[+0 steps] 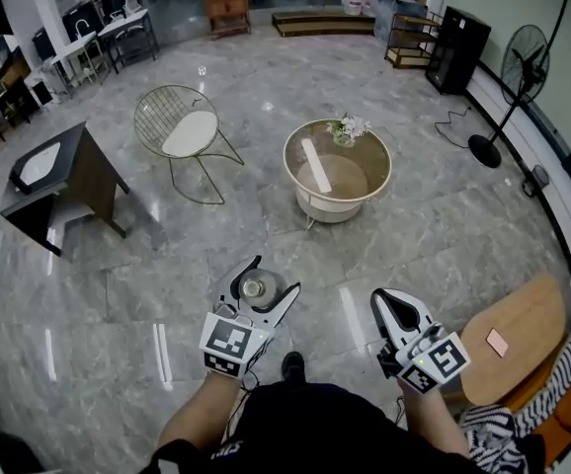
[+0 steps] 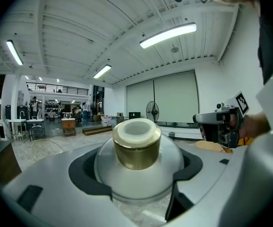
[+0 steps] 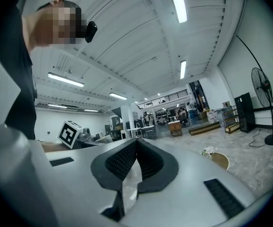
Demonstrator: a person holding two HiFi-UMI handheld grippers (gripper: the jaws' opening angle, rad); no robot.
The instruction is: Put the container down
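My left gripper (image 1: 266, 286) is shut on a small round container (image 1: 258, 289) of frosted glass with a gold collar and white top. In the left gripper view the container (image 2: 137, 160) fills the space between the two jaws, its neck pointing forward. The right gripper (image 1: 392, 306) is held beside it at the right, shut with nothing between its ribbed pads (image 3: 122, 161). Both are carried above the grey marble floor, a few metres short of the round glass-topped table (image 1: 337, 171).
A small flower arrangement (image 1: 346, 128) stands on the round table. A wire chair (image 1: 182, 131) is to its left, a dark desk (image 1: 56, 181) further left. A wooden oval tabletop (image 1: 518, 339) with a pink card lies at my right. A standing fan (image 1: 513, 82) is by the right wall.
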